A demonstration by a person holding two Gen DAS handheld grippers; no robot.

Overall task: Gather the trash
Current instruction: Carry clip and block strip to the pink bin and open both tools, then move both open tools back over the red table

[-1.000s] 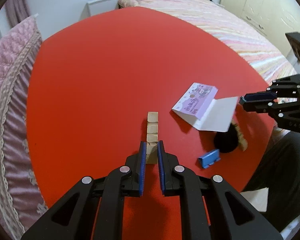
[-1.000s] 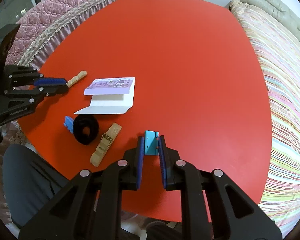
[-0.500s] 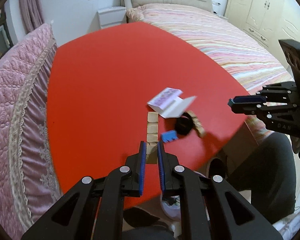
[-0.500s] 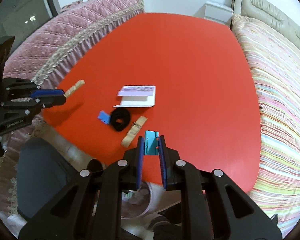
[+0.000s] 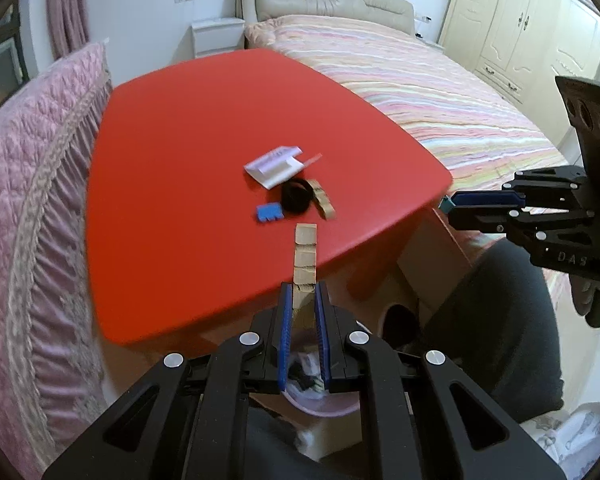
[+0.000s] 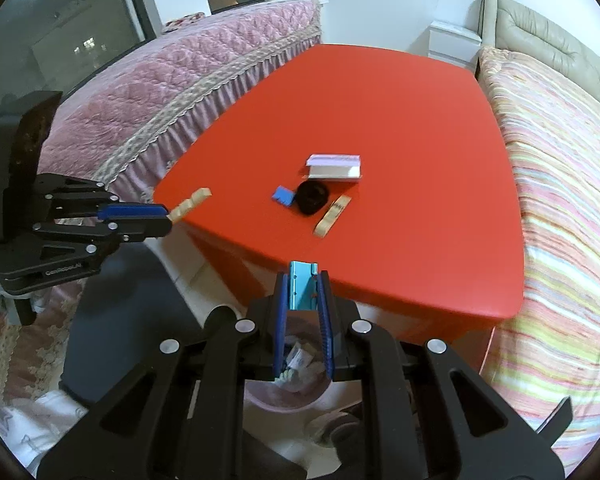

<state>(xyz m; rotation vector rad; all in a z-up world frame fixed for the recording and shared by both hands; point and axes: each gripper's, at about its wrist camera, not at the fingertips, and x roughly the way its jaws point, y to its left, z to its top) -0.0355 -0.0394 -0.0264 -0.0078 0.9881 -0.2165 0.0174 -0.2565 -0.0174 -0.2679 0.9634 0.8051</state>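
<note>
My left gripper (image 5: 303,294) is shut on a tan wooden strip (image 5: 305,254) and holds it off the near edge of the red table (image 5: 172,152); it also shows in the right wrist view (image 6: 190,205). My right gripper (image 6: 302,280) is shut on a small blue metal piece (image 6: 302,290), also past the table's near edge. A pink trash bin (image 6: 278,398) with scraps in it sits on the floor right below both grippers (image 5: 324,406). On the table lie a folded paper card (image 6: 334,166), a black ring (image 6: 312,198), a blue piece (image 6: 283,195) and a second wooden strip (image 6: 332,216).
A pink quilted bed (image 6: 172,92) runs along the table's left side and a striped bed (image 6: 560,184) along its right. A person's dark-trousered legs (image 5: 500,320) sit beside the bin. Wardrobes (image 5: 532,28) stand at the far right.
Both grippers have lifted and pulled back from the table with their pieces still held. They now hang past the near edge over the bin. The items on the table have not moved.
</note>
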